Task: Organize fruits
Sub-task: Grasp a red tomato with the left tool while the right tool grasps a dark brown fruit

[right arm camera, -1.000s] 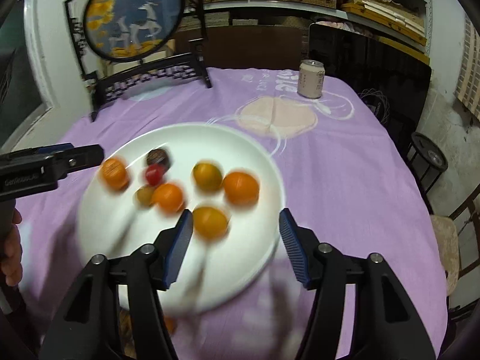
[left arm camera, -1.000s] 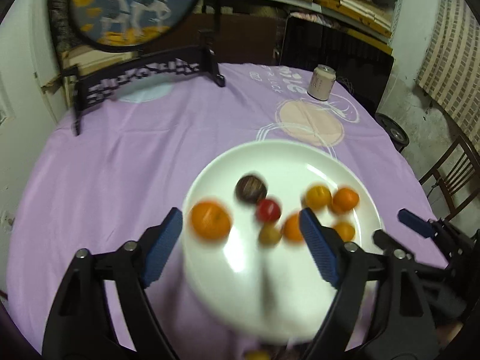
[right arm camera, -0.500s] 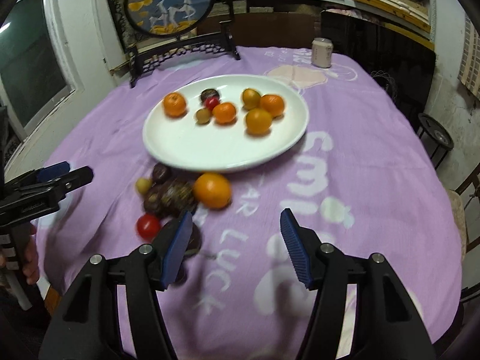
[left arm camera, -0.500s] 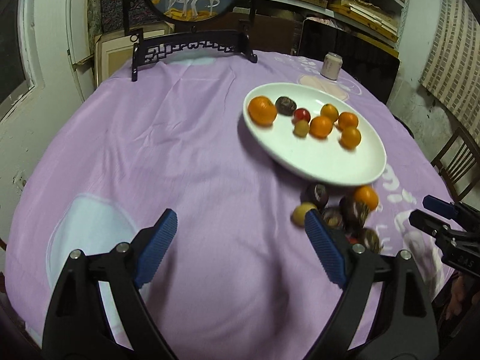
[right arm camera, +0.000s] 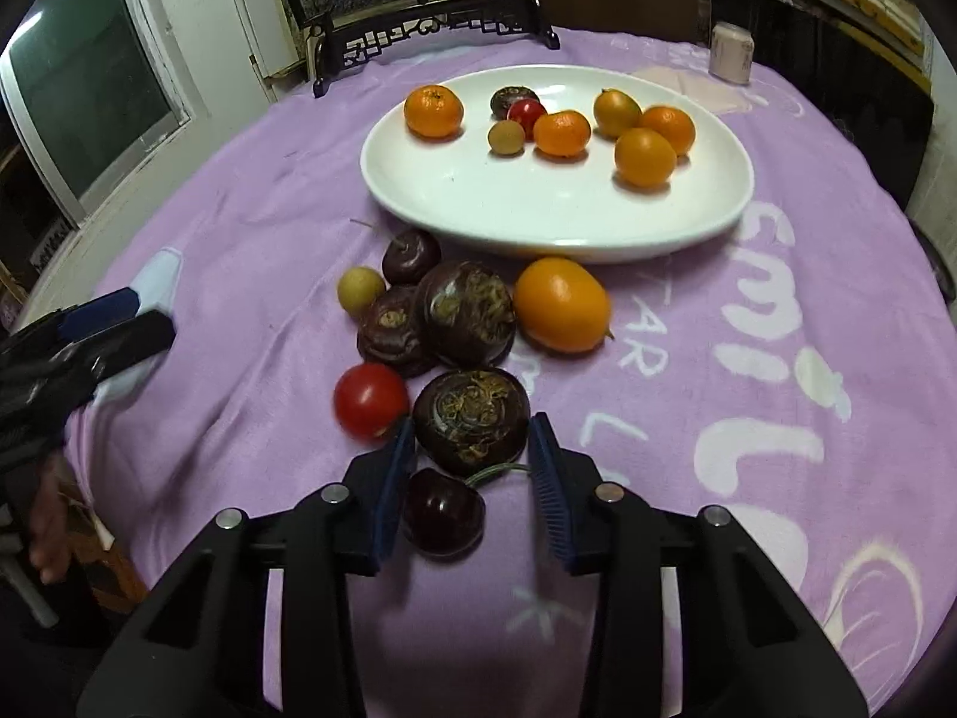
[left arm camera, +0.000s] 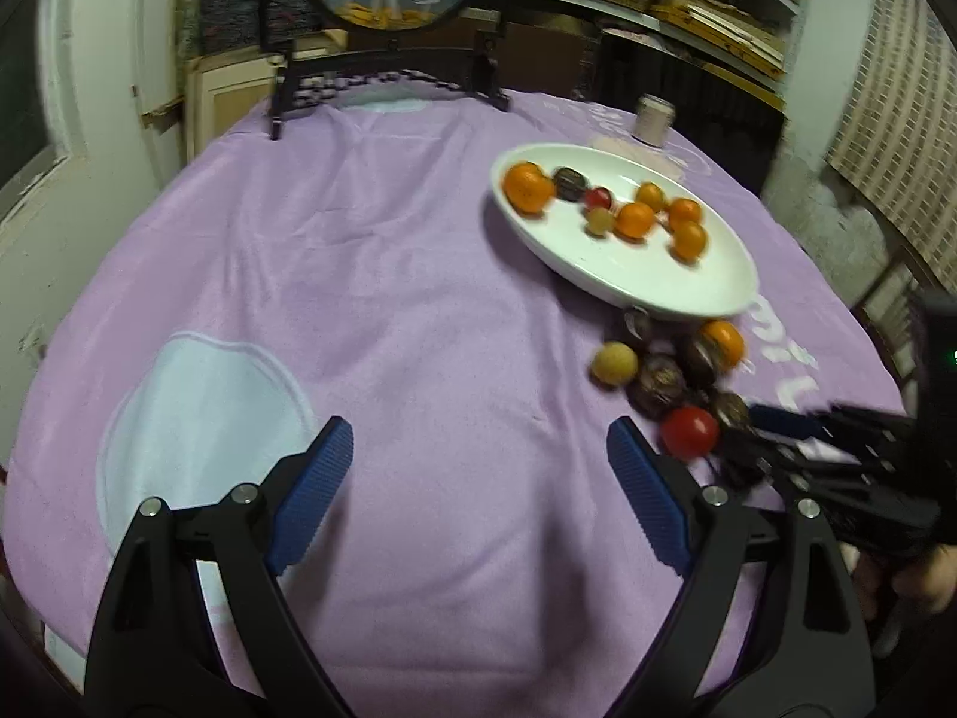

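A white oval plate (right arm camera: 478,203) on the purple cloth holds several oranges, a red tomato and small fruits; it also shows in the left wrist view (left arm camera: 658,281). In front of it lies a loose pile: an orange (right arm camera: 562,305), dark brown fruits (right arm camera: 469,311), a yellow fruit (right arm camera: 360,291), a red tomato (right arm camera: 371,401). My right gripper (right arm camera: 471,464) is partly closed around a dark brown fruit (right arm camera: 472,419) and a dark cherry (right arm camera: 442,514), pads not clearly touching. My left gripper (left arm camera: 478,466) is open and empty over bare cloth, left of the pile (left arm camera: 664,377).
A round purple-clothed table (left arm camera: 359,299). A decorative screen on a black stand (right arm camera: 418,30) stands at the back. A pale can (right arm camera: 731,52) stands behind the plate. Shelves and a wall lie beyond; a chair is at the right.
Both grippers pulled back from over the plate toward the near table edge. The right gripper lowered onto the loose pile and narrowed around the dark fruit and cherry.
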`<action>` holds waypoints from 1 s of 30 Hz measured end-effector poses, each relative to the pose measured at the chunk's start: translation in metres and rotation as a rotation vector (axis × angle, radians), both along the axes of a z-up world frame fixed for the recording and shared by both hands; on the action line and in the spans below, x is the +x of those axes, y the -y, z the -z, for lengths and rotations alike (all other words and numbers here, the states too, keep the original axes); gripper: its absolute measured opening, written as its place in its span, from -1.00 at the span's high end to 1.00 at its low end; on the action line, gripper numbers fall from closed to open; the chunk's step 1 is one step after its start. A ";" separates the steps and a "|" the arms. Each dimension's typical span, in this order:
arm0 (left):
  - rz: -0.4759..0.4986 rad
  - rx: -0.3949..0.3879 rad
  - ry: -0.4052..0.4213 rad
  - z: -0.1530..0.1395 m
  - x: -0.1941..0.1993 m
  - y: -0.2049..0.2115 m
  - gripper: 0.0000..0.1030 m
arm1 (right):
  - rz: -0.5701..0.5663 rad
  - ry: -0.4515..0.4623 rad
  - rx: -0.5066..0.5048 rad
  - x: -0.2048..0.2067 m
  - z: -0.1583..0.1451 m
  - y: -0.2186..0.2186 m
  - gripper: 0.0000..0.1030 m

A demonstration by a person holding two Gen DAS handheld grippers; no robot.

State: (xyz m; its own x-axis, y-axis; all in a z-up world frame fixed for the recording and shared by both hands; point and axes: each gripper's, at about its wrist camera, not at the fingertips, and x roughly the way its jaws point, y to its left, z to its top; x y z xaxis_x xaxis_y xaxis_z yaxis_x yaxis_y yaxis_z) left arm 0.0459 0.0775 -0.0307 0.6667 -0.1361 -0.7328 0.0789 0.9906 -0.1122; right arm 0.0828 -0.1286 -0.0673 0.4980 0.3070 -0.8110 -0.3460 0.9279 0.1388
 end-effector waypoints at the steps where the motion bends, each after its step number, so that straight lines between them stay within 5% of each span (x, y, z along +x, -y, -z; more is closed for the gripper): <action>1: 0.014 0.004 -0.001 0.001 -0.001 0.004 -0.72 | 0.004 0.009 -0.006 0.000 -0.001 -0.003 0.25; 8: 0.101 0.026 -0.034 0.009 0.001 0.045 -0.72 | 0.128 0.104 0.012 -0.011 -0.031 0.040 0.38; 16: 0.151 0.071 -0.095 0.029 0.021 0.089 -0.72 | 0.161 0.039 0.069 -0.027 -0.011 0.087 0.40; 20: 0.135 0.088 -0.111 0.033 0.028 0.095 -0.72 | 0.141 0.068 0.100 -0.014 -0.013 0.081 0.30; 24: 0.115 0.091 -0.122 0.033 0.029 0.092 -0.72 | 0.066 -0.037 0.102 0.028 0.008 0.064 0.04; 30: 0.111 0.074 -0.134 0.032 0.030 0.089 -0.72 | 0.044 0.033 0.013 0.023 0.006 0.046 0.21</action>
